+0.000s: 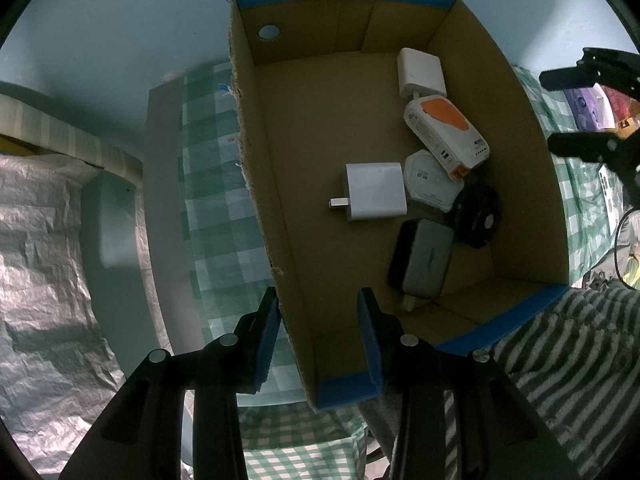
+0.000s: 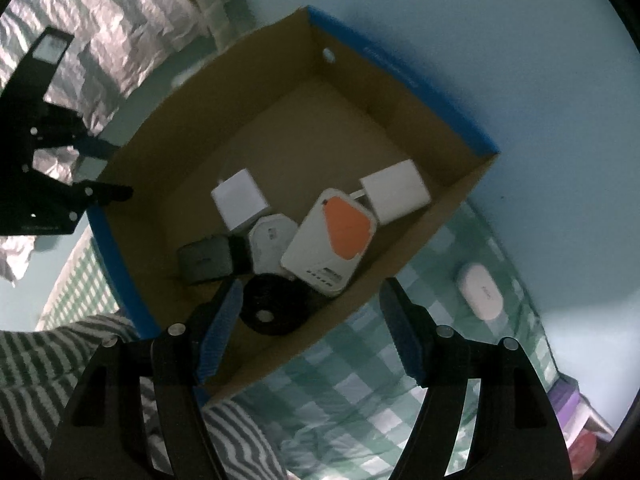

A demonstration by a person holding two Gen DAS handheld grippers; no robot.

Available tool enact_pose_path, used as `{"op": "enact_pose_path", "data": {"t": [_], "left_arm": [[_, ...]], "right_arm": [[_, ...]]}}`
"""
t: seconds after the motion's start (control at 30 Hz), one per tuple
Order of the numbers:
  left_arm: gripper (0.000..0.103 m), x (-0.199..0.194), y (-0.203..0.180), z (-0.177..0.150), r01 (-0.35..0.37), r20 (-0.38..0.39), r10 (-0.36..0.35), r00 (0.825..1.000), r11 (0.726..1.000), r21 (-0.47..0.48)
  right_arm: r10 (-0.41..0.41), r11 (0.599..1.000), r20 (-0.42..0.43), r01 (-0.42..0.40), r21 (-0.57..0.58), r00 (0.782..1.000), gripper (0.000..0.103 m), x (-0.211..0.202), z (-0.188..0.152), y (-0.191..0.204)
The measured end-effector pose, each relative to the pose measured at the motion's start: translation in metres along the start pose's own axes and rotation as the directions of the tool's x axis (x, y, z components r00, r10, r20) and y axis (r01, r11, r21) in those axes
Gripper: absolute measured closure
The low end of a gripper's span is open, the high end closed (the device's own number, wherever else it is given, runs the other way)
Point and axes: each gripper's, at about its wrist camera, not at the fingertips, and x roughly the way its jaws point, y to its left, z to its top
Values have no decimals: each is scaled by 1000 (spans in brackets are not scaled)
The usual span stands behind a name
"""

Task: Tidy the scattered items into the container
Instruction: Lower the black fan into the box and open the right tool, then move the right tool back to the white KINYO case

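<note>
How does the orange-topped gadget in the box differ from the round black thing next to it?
The orange-topped gadget is white, longish and roughly rectangular with rounded corners; the round black thing is dark and disc-shaped. The gadget looks larger and partly leans on a neighbouring white item, while the black disc lies low on the floor of the cardboard box. The gadget shows a row of ports or lights at one end; the disc shows only a small pale spot. Both lie inside the box.

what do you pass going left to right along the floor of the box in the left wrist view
square white charger → hexagonal white plug → round black gadget, all inside the cardboard box.
</note>
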Motion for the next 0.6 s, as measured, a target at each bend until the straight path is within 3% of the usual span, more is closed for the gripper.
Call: {"op": "enact_pose_path", "data": {"t": [0.6], "left_arm": [[65,0,0,0,-2,0,2,1000,1000,3]], "right_arm": [[-41,997,26,39,63,999,31,-17,-12,-43]]}}
